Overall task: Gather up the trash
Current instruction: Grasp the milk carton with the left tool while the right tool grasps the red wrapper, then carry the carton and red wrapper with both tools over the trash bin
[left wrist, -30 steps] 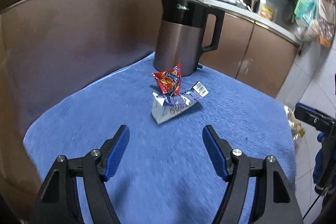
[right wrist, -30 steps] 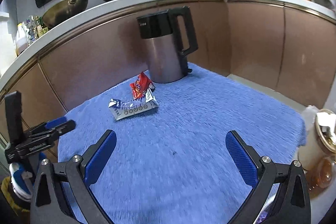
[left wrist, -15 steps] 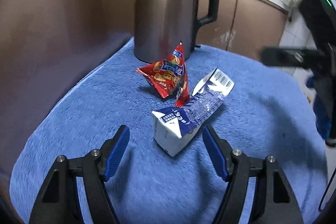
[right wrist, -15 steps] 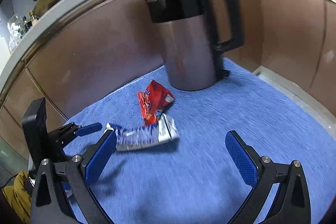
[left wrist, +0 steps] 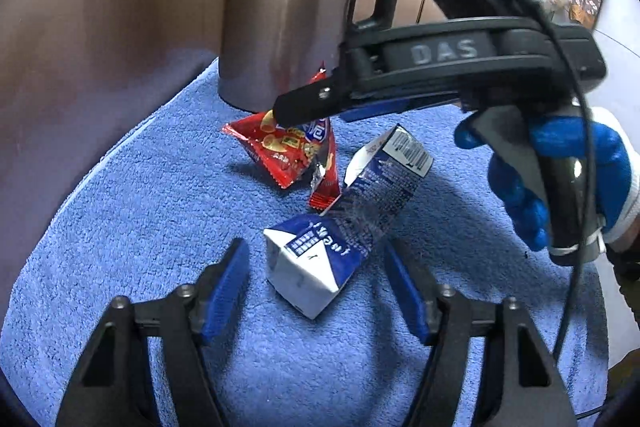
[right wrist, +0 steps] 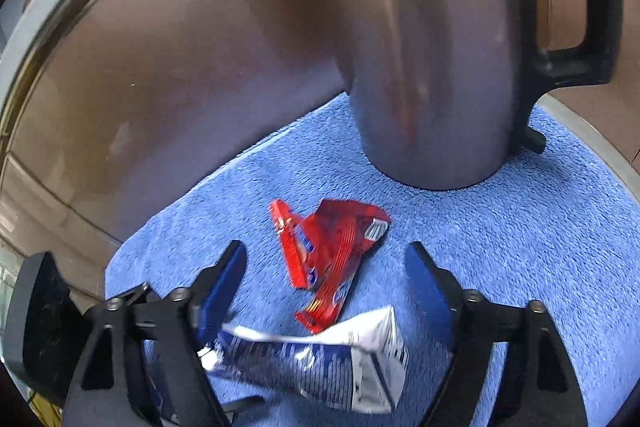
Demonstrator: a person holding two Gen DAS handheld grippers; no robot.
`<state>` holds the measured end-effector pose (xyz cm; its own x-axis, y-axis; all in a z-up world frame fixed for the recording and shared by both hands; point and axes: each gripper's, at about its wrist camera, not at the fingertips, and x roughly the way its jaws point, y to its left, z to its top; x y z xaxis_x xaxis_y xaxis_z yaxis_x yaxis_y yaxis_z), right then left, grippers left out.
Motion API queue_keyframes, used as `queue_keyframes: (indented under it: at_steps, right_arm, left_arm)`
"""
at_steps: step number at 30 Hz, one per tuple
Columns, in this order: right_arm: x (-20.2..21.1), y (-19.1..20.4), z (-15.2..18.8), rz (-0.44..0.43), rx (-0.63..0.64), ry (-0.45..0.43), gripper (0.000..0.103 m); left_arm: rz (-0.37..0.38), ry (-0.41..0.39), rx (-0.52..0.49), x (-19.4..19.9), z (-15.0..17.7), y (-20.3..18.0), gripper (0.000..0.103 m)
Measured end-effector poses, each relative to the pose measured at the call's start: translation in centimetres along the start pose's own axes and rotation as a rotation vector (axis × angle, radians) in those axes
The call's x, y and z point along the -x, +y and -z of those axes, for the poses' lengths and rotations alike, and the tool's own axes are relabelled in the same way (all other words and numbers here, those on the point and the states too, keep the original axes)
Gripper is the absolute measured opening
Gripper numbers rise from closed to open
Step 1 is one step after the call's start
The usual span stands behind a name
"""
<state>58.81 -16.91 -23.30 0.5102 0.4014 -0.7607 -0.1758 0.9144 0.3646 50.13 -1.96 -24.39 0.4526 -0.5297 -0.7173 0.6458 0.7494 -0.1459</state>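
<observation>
You brought both grippers in: left gripper (left wrist: 316, 279) closing astride carton (left wrist: 340, 227), right gripper (right wrist: 326, 279) closing astride red wrapper (right wrist: 332, 251), fingers apart, apparently untouched; crowding risks collision.

Wrapper (left wrist: 292, 151) before kettle (left wrist: 288, 7); carton (left wrist: 340, 227) before wrapper; all on towel (left wrist: 120, 227).

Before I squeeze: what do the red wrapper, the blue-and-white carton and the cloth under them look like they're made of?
Red wrapper: thin glossy plastic film, probably foil-lined; it crinkles and shines silver at a torn edge.
Carton: coated paperboard, by its crisp folds, slight sheen and crushed far half.
Cloth: blue terry-like fabric with a matte, fuzzy pile.
</observation>
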Motion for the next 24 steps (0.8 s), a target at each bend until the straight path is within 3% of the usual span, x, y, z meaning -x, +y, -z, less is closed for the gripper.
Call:
queue_keyframes:
  at_steps: [2,3,6,7,12,17,24]
  right_arm:
    - [-0.5,-0.2,-0.1,-0.001,-0.01,0.02,0.067]
    - [-0.8,-0.3,-0.2,0.0,-0.019,0.03,0.058]
    - [-1.1,-1.2,-0.1,-0.025,-0.051,0.049,0.023]
    - [-1.1,-1.4,0.0,-0.027,-0.057,0.047,0.016]
    - [1.7,-1.9,0.3,-0.052,-0.09,-0.031,0.012]
    - [7.0,-2.0,1.1,-0.052,-0.1,-0.131,0.012]
    - [17.2,-2.1,6.2,0.0,-0.084,-0.236,0.012]
  left_arm:
    - [0.005,0.025,0.018,-0.5,0.0,0.5,0.041]
    - [0.009,0.033,0.033,-0.6,0.0,0.8,0.037]
    - [0.003,0.02,0.041,-0.6,0.1,0.9,0.034]
    - [-0.003,0.019,0.037,-0.4,0.1,0.8,0.034]
    - [-0.056,-0.003,0.026,0.5,0.8,-0.6,0.033]
    - [-0.054,-0.043,0.144,3.1,2.8,-1.1,0.032]
    - [-0.05,-0.104,0.25,8.1,6.9,-2.5,0.031]
